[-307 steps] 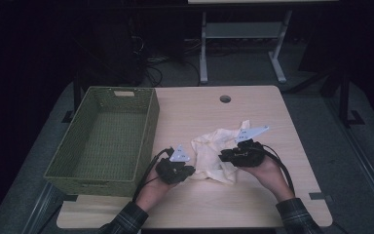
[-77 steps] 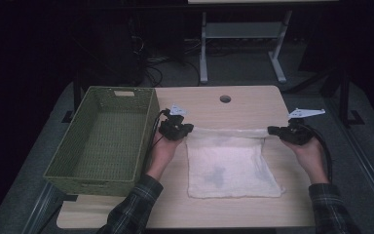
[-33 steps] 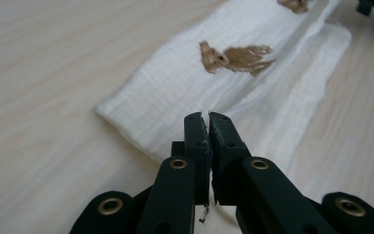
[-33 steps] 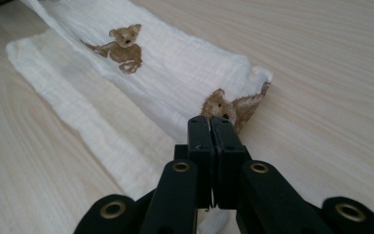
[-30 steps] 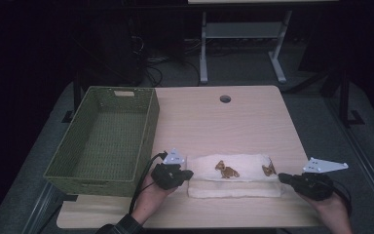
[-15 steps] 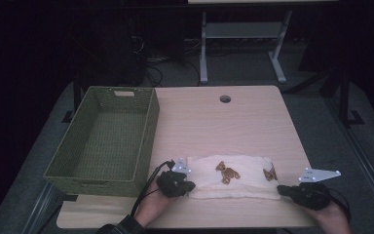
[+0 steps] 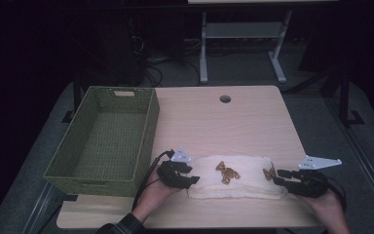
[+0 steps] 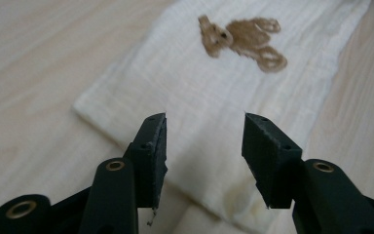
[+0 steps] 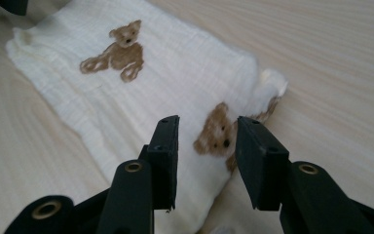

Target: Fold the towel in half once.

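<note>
Now the cloth (image 7: pixel 233 176) lies flat on the table (image 7: pixel 214 122), folded into a long strip. It sits near the front edge of the table, just to the right of the green basket (image 7: pixel 104 139). The cloth is cream with little brown bears on it. One bear (image 7: pixel 226 172) is near the middle of the cloth, and another bear (image 7: pixel 268 173) is at its right end.

The left gripper (image 7: pixel 187 176) is at the left end of the cloth, right beside the front corner of the basket. In the left gripper view, its two black jaws stand apart over the cloth (image 8: pixel 214 97). They have just been opening. The cloth's end lies under the gap between them, but the pads do not press on it.

The right gripper (image 7: pixel 280 178) is at the right end of the cloth, far from the basket. In the right gripper view, its jaws are apart too, and they have just been opening. A bear's face (image 9: pixel 216 134) peeks out between them. The cloth (image 9: pixel 165 73) lies loose on the wood there, and nothing squeezes it.

The basket has nothing in it that I can see.
</note>
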`<state>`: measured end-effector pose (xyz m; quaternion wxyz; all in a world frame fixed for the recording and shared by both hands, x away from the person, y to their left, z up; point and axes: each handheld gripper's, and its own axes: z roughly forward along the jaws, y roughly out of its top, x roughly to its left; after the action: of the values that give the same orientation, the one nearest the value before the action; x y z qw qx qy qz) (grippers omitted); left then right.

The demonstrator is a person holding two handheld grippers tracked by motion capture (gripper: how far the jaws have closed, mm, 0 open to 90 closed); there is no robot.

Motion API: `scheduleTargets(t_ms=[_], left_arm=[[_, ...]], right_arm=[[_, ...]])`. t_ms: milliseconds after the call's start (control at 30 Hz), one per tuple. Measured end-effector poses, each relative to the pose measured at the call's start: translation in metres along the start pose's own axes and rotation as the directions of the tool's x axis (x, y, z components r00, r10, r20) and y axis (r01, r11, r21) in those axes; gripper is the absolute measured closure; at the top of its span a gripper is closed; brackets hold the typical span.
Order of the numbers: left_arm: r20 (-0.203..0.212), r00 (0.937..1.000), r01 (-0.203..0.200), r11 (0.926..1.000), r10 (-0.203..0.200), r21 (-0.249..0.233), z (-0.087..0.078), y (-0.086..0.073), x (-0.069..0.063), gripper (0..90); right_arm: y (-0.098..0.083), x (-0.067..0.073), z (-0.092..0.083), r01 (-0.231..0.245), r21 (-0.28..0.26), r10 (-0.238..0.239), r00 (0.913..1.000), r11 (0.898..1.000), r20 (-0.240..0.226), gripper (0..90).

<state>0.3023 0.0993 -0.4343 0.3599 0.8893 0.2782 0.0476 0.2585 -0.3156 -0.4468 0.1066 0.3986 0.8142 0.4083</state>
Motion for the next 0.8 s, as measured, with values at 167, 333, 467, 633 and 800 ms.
scheduleTargets(t_ms=[167, 333, 467, 633, 800], left_arm=[[-0.027, 0.9996, 0.001, 0.9998, -0.001, -0.02, 0.002, 0.011, 0.009, 49.8], [-0.07, 0.9969, 0.033, 0.9987, -0.035, -0.038, 0.009, 0.023, 0.026, 50.5], [-0.104, 0.9931, 0.051, 0.9979, -0.055, -0.039, 0.016, 0.026, 0.036, 52.3], [-0.14, 0.9847, 0.098, 0.9939, -0.104, -0.051, 0.025, 0.026, 0.05, 54.2], [-0.167, 0.9801, 0.103, 0.9941, -0.107, -0.034, 0.024, 0.023, 0.054, 54.3]], right_arm=[[0.013, -0.005, 0.005, 0.002, -0.004, -0.002, 0.9996, 1.0, 0.029, 62.5], [0.033, -0.024, 0.013, -0.009, -0.031, 0.01, 0.9988, 0.999, 0.047, 66.3], [0.045, -0.038, 0.024, -0.022, -0.032, 0.023, 0.9982, 0.999, 0.056, 69.5], [0.05, -0.052, 0.043, -0.047, -0.001, 0.047, 0.9977, 0.999, 0.048, 71.2], [0.044, -0.056, 0.058, -0.056, 0.061, 0.054, 0.9983, 0.997, 0.02, 70.9]])
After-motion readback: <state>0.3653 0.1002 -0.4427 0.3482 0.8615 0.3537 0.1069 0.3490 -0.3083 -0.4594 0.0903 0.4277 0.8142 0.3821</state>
